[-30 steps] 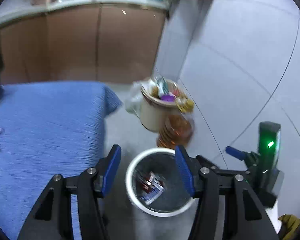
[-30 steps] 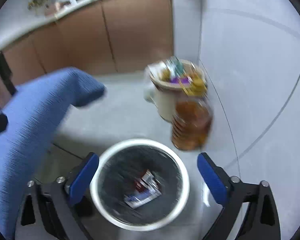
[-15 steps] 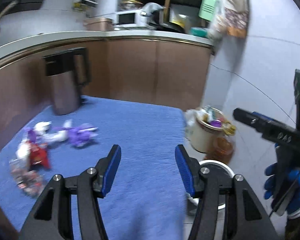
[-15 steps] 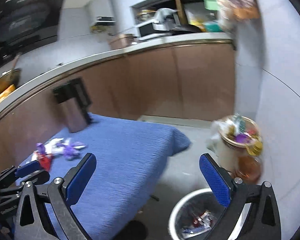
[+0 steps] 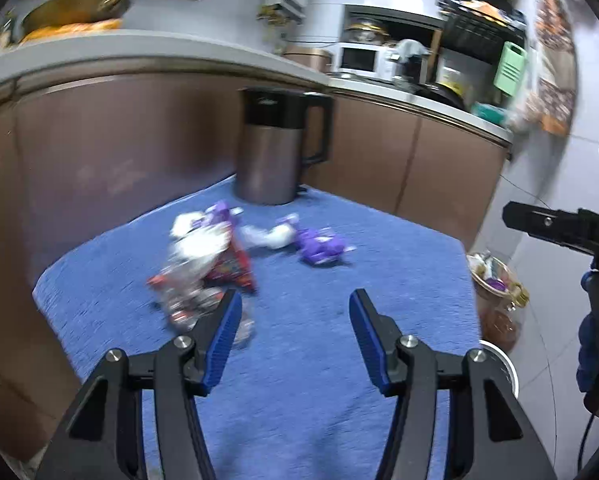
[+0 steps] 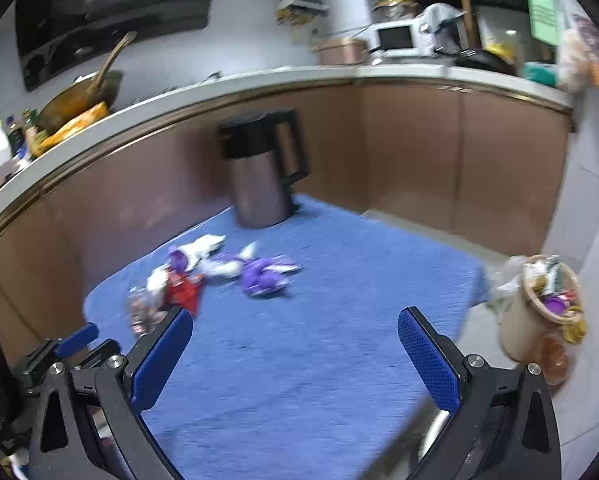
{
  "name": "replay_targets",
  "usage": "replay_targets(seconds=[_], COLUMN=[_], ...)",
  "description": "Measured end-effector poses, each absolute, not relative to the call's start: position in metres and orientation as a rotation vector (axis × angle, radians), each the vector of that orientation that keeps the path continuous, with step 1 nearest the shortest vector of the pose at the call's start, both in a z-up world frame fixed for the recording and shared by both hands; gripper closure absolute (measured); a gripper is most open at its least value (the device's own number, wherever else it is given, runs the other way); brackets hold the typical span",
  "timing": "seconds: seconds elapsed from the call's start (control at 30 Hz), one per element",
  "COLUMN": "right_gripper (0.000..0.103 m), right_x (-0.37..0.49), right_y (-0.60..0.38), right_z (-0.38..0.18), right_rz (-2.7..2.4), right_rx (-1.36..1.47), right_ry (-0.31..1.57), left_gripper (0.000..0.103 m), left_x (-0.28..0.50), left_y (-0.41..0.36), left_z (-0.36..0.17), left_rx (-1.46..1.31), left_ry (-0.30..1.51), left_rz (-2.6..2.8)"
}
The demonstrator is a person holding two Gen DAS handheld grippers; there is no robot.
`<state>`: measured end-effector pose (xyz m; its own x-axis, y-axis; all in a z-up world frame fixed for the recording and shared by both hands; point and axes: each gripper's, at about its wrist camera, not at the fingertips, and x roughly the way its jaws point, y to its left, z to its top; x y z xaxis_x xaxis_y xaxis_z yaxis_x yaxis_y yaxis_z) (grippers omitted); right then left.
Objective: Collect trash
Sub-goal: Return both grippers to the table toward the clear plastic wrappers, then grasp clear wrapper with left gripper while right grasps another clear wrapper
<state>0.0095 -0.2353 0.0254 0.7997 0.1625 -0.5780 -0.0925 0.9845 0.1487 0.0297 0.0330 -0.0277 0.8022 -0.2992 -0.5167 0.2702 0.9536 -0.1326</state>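
Your left gripper [image 5: 295, 336] and right gripper [image 6: 295, 356] both have jaws apart, empty. Wrapper pile [image 5: 207, 264] lies ahead-left on the blue worktop [image 5: 339, 280]; left is nearer.

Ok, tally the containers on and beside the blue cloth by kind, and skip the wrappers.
Electric kettle: 1
Overfull beige bin: 1
White-rimmed trash bin: 1
Amber bottle: 1
Total: 4
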Motion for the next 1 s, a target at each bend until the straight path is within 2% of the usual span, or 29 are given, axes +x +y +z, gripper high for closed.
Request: replay_targets(seconds=[0.17,0.27,0.43,0.53,0.63,0.87,1.0], right_gripper=[0.006,0.015,0.041,0.050,0.055,0.059,0.063], right_x=[0.028,0.042,0.064,0.081,0.099,0.132,0.144], right_y=[-0.193,-0.173,-0.143,-0.126,-0.109,-0.087,-0.079], right_z=[0.012,-0.002,-0.027,-0.043,-0.058,-0.086,-0.095], right_rz=[0.214,0.267,0.363,0.432,0.494,0.594,0.636], right_rx=[0.068,0.041,0.001,-0.027,-0.036,-0.004,0.005], right_ry=[0.693,0.741,0.808,0.847,0.875,0.929,0.945], left_gripper=[0.049,0.049,0.050,0.050,0.050,0.050,0.065], left_x=[0.045,0.056,0.074,0.085,0.096,0.126,0.139], left_y=[0.079,0.101,0.129,0.139,0.139,0.122,0.119], left_z=[-0.050,-0.064,-0.086,-0.096,-0.105,-0.115,-0.124], left_rx=[-0.131,-0.181,-0.275,-0.316,-0.329,-0.305,-0.313], left_ry=[0.625,0.667,0.730,0.759,0.789,0.846,0.881], left_rz=[-0.228,-0.200,-0.179,-0.175,-0.188,-0.214,-0.213])
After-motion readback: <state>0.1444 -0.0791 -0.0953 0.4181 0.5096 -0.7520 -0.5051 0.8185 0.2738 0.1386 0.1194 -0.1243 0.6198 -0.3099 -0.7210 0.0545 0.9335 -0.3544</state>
